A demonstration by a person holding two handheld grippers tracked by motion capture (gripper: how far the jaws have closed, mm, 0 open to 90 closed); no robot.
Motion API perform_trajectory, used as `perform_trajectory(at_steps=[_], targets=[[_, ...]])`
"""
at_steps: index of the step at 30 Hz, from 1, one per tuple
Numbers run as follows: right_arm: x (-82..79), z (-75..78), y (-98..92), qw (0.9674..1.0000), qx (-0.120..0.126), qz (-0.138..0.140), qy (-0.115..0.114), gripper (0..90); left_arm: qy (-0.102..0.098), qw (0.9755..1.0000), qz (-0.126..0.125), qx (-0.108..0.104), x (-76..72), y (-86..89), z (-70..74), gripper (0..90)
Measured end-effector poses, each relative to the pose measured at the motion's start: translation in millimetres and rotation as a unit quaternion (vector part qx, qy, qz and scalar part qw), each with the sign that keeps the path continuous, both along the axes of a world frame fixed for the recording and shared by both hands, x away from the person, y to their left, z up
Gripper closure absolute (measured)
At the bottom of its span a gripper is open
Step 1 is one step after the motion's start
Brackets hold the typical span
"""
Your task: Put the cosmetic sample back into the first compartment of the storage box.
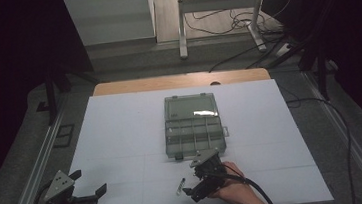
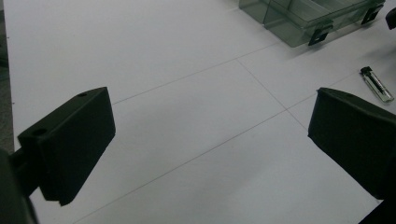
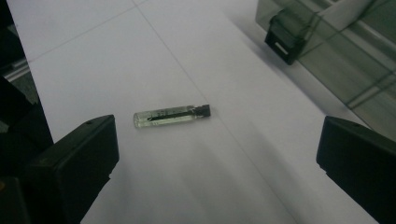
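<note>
High view, near left: the left claw [image 1: 91, 191] hung released over bare white worktop [image 1: 122, 138] at the near-left corner, jaws wide apart and gripping nothing; it looked parked clear of the work.
Right claw: the right claw [image 1: 195, 180], held in the person's right hand [image 1: 235, 189], sat near the middle of the near edge, also released, jaws spread and angled left toward the vial.
Vial: a small clear vial [image 3: 170, 115] with a dark cap lay flat on the worktop just left of the right claw, between claw and nothing else, untouched; in the right gripper view it lay ahead of the open jaws, probably lined up for a pick.
Box: the compartment box [image 1: 193, 126] stood open beyond the vial at mid-worktop, lid back, likely where the vial belonged.
</note>
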State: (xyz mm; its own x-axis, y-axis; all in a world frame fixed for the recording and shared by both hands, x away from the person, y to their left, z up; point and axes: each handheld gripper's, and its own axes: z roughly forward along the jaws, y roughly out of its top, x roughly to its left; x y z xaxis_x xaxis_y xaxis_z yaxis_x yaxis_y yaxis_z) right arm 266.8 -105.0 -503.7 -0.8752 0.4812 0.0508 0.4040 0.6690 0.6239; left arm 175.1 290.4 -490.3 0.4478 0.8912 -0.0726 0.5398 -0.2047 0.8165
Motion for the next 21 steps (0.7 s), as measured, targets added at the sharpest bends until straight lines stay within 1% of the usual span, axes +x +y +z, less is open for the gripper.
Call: perform_trajectory(at_steps=[1, 4, 7, 8, 11, 14, 16, 17, 21], targets=[[-0.9, -2.2, 4.5, 1.0, -0.006, 0.006, 0.0, 0.0, 0.0, 1.0, 0.0, -0.001, 0.2, 0.2, -0.1, 1.2], [-1.6, -4.4, 10.0, 0.9999, -0.012, 0.008, 0.0, 0.0, 0.0, 1.0, 0.0, -0.001, 0.0, 0.3, 0.0, 1.2], [-1.8, -6.3, 13.7, 0.9998, -0.012, 0.013, 0.002, 0.0, 0.0, 1.0, 0.0, -0.001, 0.0, 0.2, 0.0, 1.3], [-2.6, -8.0, 17.7, 0.9997, -0.017, 0.015, 0.0, 0.0, 0.0, 1.0, -0.001, -0.001, 0.0, 0.2, 0.1, 1.3], [-2.2, -10.4, 22.2, 0.9996, -0.024, 0.017, -0.001, 2.5, 0.0, 1.0, -0.001, -0.001, 0.0, 0.3, 0.0, 1.3], [-2.3, -11.8, 26.0, 0.9995, -0.028, 0.016, 0.001, 7.1, 0.0, 1.0, -0.001, -0.001, 0.0, 0.4, 0.0, 1.2], [-2.0, -12.3, 27.5, 0.9994, -0.026, 0.023, 0.005, 12.1, 0.0, 1.0, -0.001, -0.002, 0.1, 0.5, 0.0, 1.3], [-2.4, -12.1, 28.4, 0.9994, -0.028, 0.022, 0.003, 14.3, 0.001, 1.0, -0.001, -0.002, 0.1, 0.4, 0.0, 1.3], [-3.7, -13.4, 31.9, 0.9987, -0.031, 0.039, -0.001, 22.5, 0.001, 1.0, -0.002, 0.0, 0.1, 0.0, -0.1, 1.3]])
